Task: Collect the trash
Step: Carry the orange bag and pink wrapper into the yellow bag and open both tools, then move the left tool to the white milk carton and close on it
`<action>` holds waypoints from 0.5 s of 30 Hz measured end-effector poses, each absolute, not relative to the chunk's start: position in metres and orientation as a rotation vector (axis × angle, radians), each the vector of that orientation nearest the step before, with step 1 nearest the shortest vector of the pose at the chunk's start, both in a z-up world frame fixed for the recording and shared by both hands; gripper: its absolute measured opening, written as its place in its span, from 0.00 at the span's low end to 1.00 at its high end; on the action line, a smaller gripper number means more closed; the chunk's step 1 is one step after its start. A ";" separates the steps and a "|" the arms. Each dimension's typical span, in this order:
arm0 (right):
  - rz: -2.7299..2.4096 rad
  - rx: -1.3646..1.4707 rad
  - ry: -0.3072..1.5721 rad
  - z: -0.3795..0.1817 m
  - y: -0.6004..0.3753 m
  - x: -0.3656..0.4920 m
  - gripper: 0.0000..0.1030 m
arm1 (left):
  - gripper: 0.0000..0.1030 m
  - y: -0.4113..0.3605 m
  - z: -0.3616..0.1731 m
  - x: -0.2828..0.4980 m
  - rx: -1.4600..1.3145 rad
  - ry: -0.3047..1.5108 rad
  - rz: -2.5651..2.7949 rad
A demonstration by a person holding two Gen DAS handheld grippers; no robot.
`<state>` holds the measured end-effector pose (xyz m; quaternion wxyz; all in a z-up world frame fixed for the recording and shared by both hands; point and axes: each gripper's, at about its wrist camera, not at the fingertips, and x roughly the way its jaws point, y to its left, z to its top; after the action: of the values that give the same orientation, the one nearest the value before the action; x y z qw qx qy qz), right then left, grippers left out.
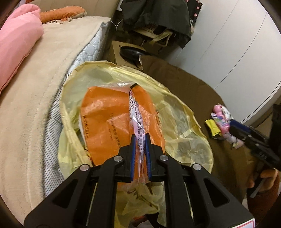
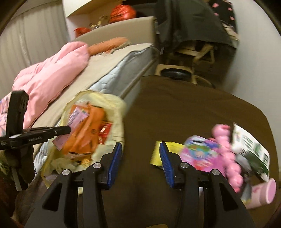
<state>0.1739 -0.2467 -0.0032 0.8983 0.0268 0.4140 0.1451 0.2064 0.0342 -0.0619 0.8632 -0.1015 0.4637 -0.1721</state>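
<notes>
My left gripper point(image 1: 140, 136) is shut on a pink and white printed wrapper point(image 1: 136, 114), held over the mouth of a yellow trash bag point(image 1: 175, 94). An orange plastic bag point(image 1: 105, 119) fills the yellow bag. My right gripper point(image 2: 140, 145) stands open over the brown cloth surface point(image 2: 184, 108) with nothing between its blue pads. Just right of it lies a heap of trash: a yellow packet point(image 2: 173, 149), a bright pink wrapper point(image 2: 198, 154), a pink beaded piece point(image 2: 226, 149), a white and green carton point(image 2: 251, 147) and a pink cup point(image 2: 263, 193) on its side.
A bed point(image 1: 43, 79) with a beige cover and a pink blanket point(image 1: 15, 43) runs along the left, right against the bag. Behind the brown surface stand a cardboard box point(image 1: 123, 57) and a chair draped with dark clothes point(image 1: 158, 15). White cabinet doors point(image 1: 228, 43) close the right.
</notes>
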 end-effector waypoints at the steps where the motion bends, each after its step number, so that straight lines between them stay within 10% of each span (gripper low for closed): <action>1: 0.290 0.068 0.856 -0.004 -0.252 0.172 0.41 | 0.09 0.033 -0.065 0.208 -0.208 0.978 -0.354; 15: 0.188 0.164 0.819 -0.009 -0.329 0.137 0.54 | 0.36 0.014 -0.036 0.195 -0.092 0.878 -0.202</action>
<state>0.1373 -0.3290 -0.0086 0.9097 0.0795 0.3972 0.0914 0.1946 0.0143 -0.0364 0.8992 -0.0447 0.4241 -0.0975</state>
